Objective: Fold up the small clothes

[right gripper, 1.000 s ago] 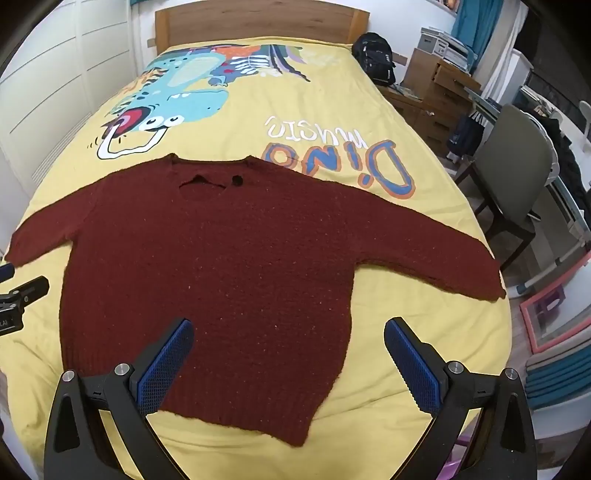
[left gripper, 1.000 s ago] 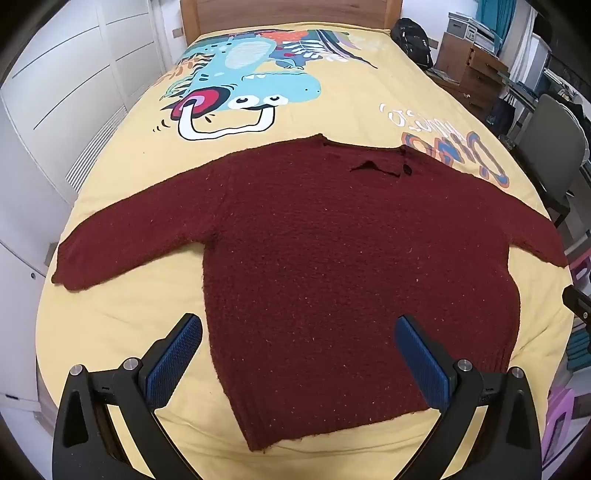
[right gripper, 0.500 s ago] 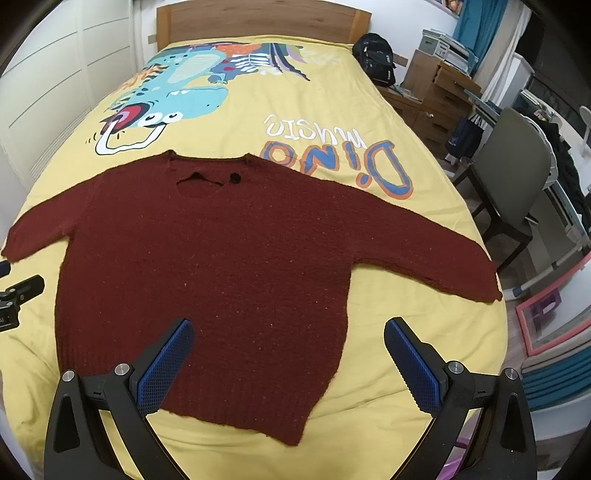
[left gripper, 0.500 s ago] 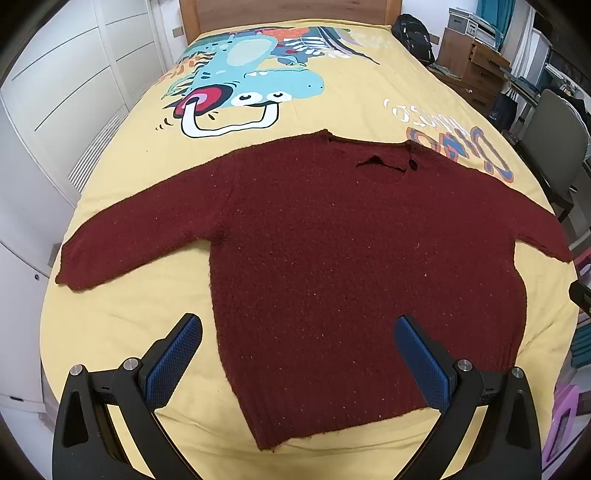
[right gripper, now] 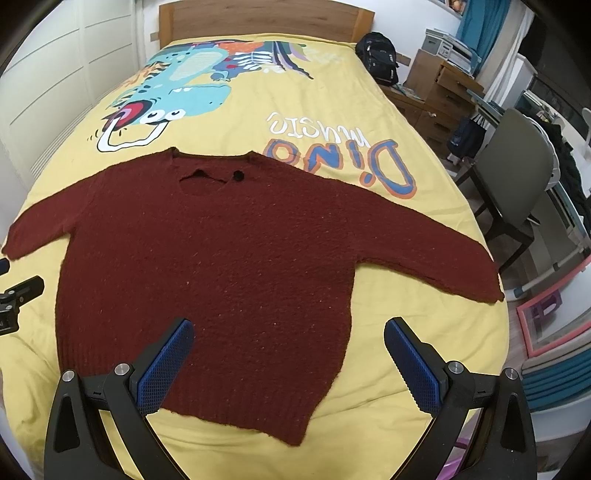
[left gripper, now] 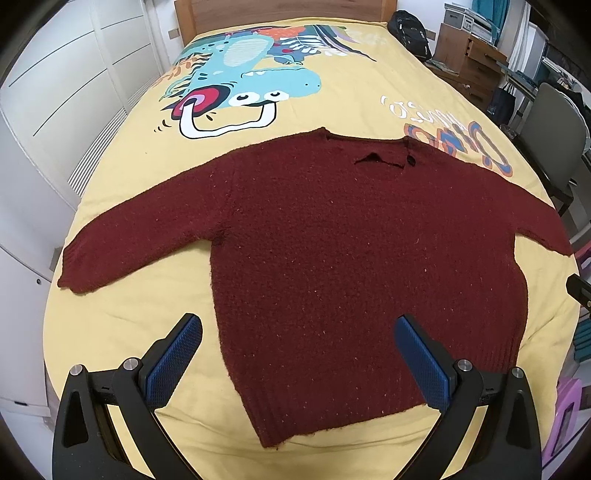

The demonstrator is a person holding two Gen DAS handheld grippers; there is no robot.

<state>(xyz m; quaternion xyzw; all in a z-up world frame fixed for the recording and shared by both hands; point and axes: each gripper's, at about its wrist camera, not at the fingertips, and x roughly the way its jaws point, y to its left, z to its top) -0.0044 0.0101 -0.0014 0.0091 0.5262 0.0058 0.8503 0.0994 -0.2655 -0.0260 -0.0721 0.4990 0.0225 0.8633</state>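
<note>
Flat maroon sweater (right gripper: 229, 266) on yellow bedspread (right gripper: 332, 122)

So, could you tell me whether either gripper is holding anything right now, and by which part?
Nothing: the left gripper and right gripper are both open above the sweater.

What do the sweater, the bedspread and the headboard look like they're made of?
Sweater: dark red chunky knit, probably wool or acrylic; fuzzy nubby surface, ribbed hem and cuffs, pale flecks.
Bedspread: smooth matte woven fabric, likely cotton; soft creases, flat printed dinosaur.
Headboard: wood or wood-look laminate; brown grain, low sheen. Which of the two can't be told.
</note>
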